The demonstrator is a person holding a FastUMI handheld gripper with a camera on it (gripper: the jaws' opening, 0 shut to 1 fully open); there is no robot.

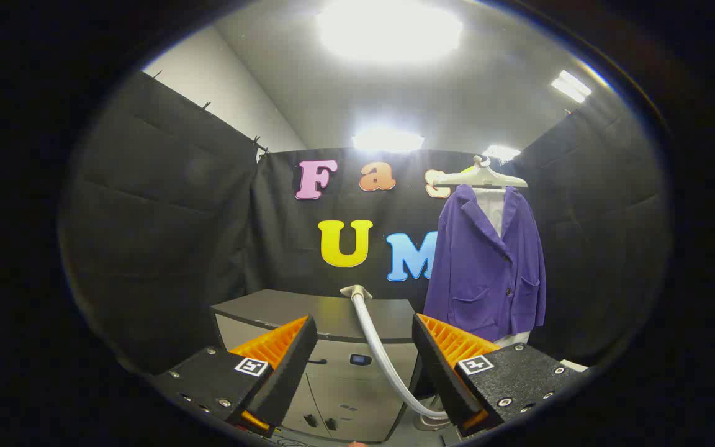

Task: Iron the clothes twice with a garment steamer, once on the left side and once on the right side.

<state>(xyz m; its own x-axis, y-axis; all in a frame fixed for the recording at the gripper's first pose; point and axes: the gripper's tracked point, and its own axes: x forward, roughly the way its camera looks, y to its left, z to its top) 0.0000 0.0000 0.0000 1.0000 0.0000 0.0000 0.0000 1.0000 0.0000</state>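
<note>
Approach is the step I judge to be in hand: the tool (pixel 364 366) hangs above and short of the steamer, fingers spread wide with nothing between them but open air, pressing on nothing; I hold no part of the steamer yet. Ahead of the fingers, seen through the gap, the pale steamer hose (pixel 382 354) rises in a curve from low down near the right finger up to the steamer head (pixel 356 291), which rests at the top edge of a dark cabinet (pixel 332 313); whether the head is hooked or merely lying on it I cannot tell. Beyond the right finger, well apart from the steamer head, the purple jacket (pixel 488 261) hangs on a pale hanger (pixel 481 178) against the booth wall, with a white garment (pixel 493 208) showing inside its collar.

To do this well, I would bring the tool down and forward so the fingers straddle the neck just below the steamer head, not the soft hose lower down, which I expect would flex and let the head swing; I would close only once both fingers are level on the neck; then lift clear of the cabinet before swinging right toward the jacket, minding that the hose does not drag or snag on the cabinet edge.
</note>
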